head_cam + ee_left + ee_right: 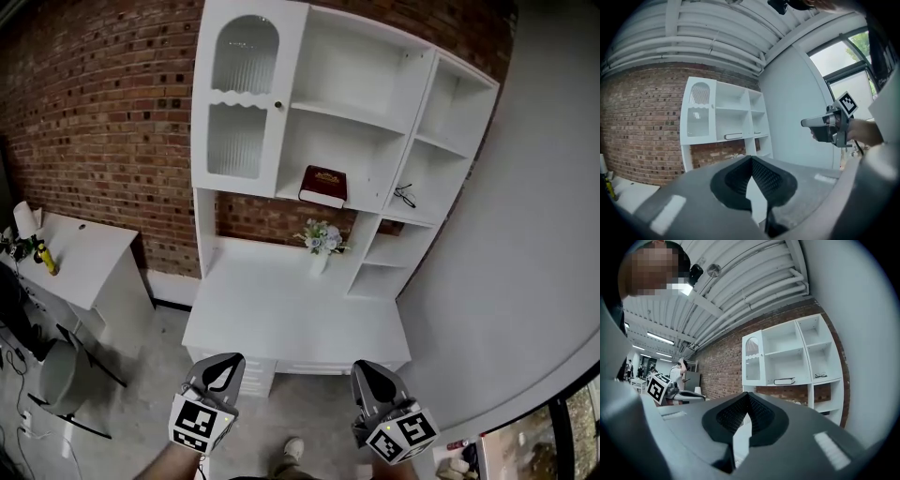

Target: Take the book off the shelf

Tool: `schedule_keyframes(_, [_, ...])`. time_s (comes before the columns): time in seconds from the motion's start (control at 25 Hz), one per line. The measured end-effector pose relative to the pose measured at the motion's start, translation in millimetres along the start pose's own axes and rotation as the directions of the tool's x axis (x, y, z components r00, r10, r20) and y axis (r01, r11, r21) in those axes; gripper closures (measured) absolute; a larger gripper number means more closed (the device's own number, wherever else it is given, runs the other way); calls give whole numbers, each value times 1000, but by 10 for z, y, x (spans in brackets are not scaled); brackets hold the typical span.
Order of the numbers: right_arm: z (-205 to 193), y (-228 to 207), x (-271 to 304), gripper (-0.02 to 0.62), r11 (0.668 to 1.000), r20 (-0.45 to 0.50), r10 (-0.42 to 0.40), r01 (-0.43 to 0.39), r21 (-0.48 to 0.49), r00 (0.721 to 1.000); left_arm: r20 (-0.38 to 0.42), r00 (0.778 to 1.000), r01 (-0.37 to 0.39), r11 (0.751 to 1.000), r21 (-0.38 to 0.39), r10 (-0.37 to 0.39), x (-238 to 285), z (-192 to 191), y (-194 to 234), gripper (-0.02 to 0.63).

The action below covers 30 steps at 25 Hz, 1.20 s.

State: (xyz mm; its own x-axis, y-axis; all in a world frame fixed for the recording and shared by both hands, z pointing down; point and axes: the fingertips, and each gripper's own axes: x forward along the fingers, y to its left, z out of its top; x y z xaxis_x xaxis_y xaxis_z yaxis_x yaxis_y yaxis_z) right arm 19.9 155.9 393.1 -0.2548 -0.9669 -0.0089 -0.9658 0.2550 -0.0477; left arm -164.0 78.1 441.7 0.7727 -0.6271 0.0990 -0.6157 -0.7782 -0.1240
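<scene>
Dark red book point(323, 185) flat on white shelf unit point(375, 122); left gripper point(225, 366), right gripper point(368, 372) below, jaws pressed together.

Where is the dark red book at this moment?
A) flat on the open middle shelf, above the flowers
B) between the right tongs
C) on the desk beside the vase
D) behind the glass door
A: the book lies flat on the open shelf, directly above the flowers.

Red brick wall point(103, 122) behind, plain pale wall point(534, 234) at right, grey floor point(150, 375), white side desk point(84, 253).
</scene>
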Motion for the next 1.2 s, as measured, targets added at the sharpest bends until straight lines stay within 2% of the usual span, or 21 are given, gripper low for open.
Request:
schedule_keyframes(0.2, [19, -390, 164, 574, 1000, 25, 9, -9, 22, 1000, 35, 999, 32, 999, -2, -32, 410, 151, -19, 606])
schedule_keyframes(0.32, [94, -667, 334, 573, 999, 41, 17, -18, 31, 999, 30, 999, 30, 1000, 8, -30, 703, 283, 47, 606])
schedule_keyframes(0.48, [162, -989, 587, 574, 998, 51, 50, -52, 44, 997, 39, 999, 5, 1000, 16, -5, 1099, 446, 147, 606])
schedule_keyframes(0.88, [166, -1788, 1048, 574, 990, 56, 123, -127, 66, 991, 33, 997, -74, 997, -22, 75, 1898, 497, 258, 606])
schedule_keyframes(1.04, [184, -1974, 1218, 574, 984, 52, 161, -164, 70, 986, 39, 995, -96, 995, -17, 97, 2094, 576, 234, 606])
schedule_keyframes(1.2, [152, -2002, 1390, 574, 977, 49, 196, -199, 73, 979, 1, 995, -103, 994, -27, 103, 2152, 489, 277, 606])
